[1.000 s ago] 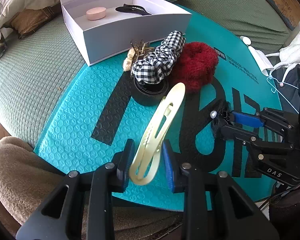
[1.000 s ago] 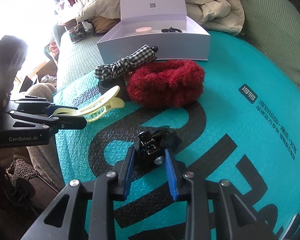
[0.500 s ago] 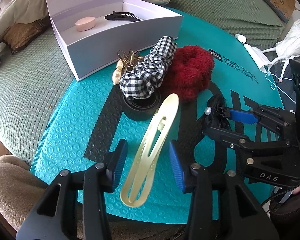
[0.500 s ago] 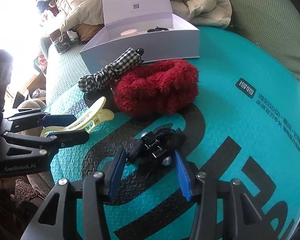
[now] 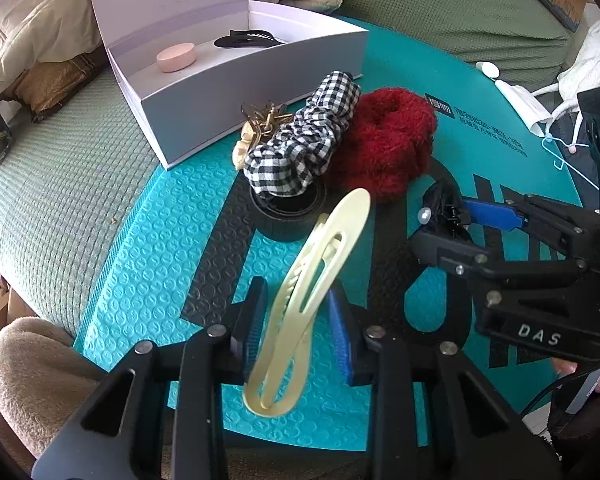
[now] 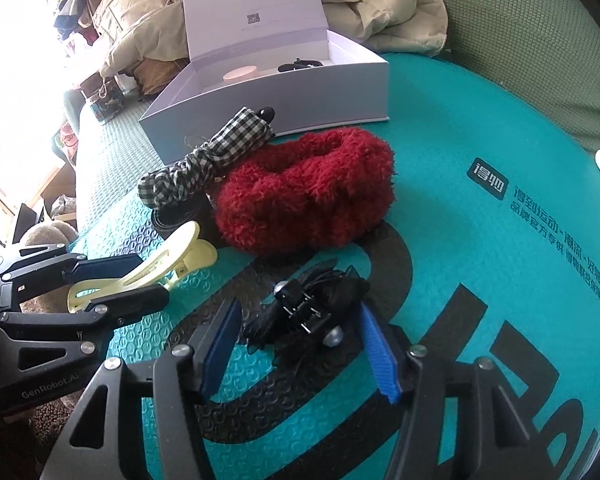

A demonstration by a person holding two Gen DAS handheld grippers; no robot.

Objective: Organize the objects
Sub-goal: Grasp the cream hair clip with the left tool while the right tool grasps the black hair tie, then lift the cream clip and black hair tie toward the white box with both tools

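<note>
Teal mat (image 5: 148, 248) (left gripper (image 5: 298, 334) around yellow clip (image 5: 312, 292))

daylight, bright | blown-out glare upper left of right-wrist view | soft shadows | fisheye-bent, dark-vignetted edges

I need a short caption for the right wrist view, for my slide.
Right hand-held gripper open around a black hair clip on the teal mat, beside a red scrunchie.

Smooth cream plastic hair clip (image 5: 312, 292); fuzzy red scrunchie (image 6: 306, 192); checked cloth scrunchie (image 5: 304, 140); embossed teal foam mat (image 5: 152, 248); matt white cardboard box (image 5: 236, 80); ribbed green bedspread (image 5: 52, 168).
</note>
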